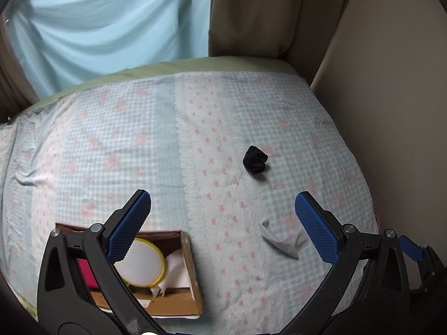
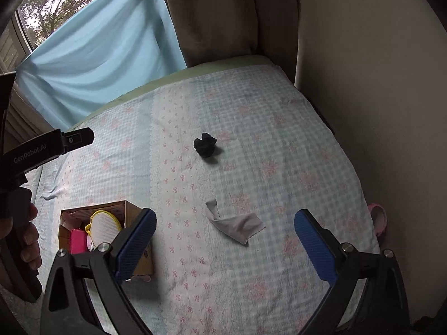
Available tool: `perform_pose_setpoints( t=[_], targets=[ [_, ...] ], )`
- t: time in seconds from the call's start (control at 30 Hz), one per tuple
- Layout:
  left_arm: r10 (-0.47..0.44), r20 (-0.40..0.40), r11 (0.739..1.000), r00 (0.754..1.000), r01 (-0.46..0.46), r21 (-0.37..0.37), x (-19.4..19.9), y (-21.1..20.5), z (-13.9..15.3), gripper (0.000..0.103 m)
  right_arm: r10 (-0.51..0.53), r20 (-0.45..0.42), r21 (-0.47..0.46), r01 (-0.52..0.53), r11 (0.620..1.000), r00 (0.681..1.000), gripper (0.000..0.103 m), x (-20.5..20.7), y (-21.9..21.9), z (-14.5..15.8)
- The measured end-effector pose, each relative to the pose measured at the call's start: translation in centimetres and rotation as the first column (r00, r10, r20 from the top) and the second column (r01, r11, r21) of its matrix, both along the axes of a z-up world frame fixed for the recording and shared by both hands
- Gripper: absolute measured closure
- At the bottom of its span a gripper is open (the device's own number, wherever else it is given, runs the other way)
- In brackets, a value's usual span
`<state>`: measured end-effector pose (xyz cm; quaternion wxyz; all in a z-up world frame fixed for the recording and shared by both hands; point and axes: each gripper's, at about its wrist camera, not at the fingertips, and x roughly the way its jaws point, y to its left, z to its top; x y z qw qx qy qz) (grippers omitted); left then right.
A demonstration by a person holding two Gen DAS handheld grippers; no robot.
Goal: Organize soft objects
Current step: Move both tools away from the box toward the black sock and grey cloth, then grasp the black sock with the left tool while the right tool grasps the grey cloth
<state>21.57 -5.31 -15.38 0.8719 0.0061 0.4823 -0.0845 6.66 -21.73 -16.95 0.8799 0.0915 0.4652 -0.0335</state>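
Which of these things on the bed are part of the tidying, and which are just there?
Part of the job: black scrunchie, grey cloth, cardboard box already holding soft items.

Just there: checked bedspread, blue curtain, pink object beside the bed.

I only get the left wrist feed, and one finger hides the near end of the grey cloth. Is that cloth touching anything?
Observer: In the right wrist view the grey cloth shows whole. It lies alone on the bedspread with one corner folded up.
Operator: Is the right gripper ready for it?
Observer: The right gripper is open and empty, and the cloth lies just ahead of it.
Operator: Is there anything soft outside my frame?
Observer: A pink item shows past the bedspread's right edge, by the wall. I cannot tell what it is.
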Motion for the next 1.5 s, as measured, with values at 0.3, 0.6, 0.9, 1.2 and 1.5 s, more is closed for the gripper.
perform_pose_setpoints(
  t=[0.3,0.6,0.9,1.2,1.5],
  targets=[
    [-0.238,-0.078,0.969,0.968,0.242,0.052,9.9,-8.6,-10.7,0.000,-0.074,-0.154,0.072,0.086,0.994,0.985,0.004,4.6,-2.7,-10.5],
    [-0.346,-0.212,0.927,0.914,0.368,0.070,15.4,-12.2,-22.6,0.003,-0.141,-0.247,0.074,0.164,0.984,0.959,0.004,7.4,-1.8,-20.2],
    [-0.365,-0.242,0.917,0.899,0.392,0.077,17.9,-13.2,-28.3,0.021,-0.157,-0.292,0.079,0.187,0.979,0.943,0.007,9.3,0.0,-25.4],
    [-0.365,-0.183,0.920,0.913,0.384,0.081,17.9,-13.0,-27.5,0.080,-0.162,-0.258,-0.056,0.152,0.987,0.952,0.064,9.4,0.9,-25.2],
    [-0.340,-0.180,0.930,0.923,0.358,0.081,17.3,-12.2,-26.5,0.087,-0.152,-0.249,-0.051,0.144,0.988,0.956,0.087,9.5,-0.7,-24.0]
  ],
)
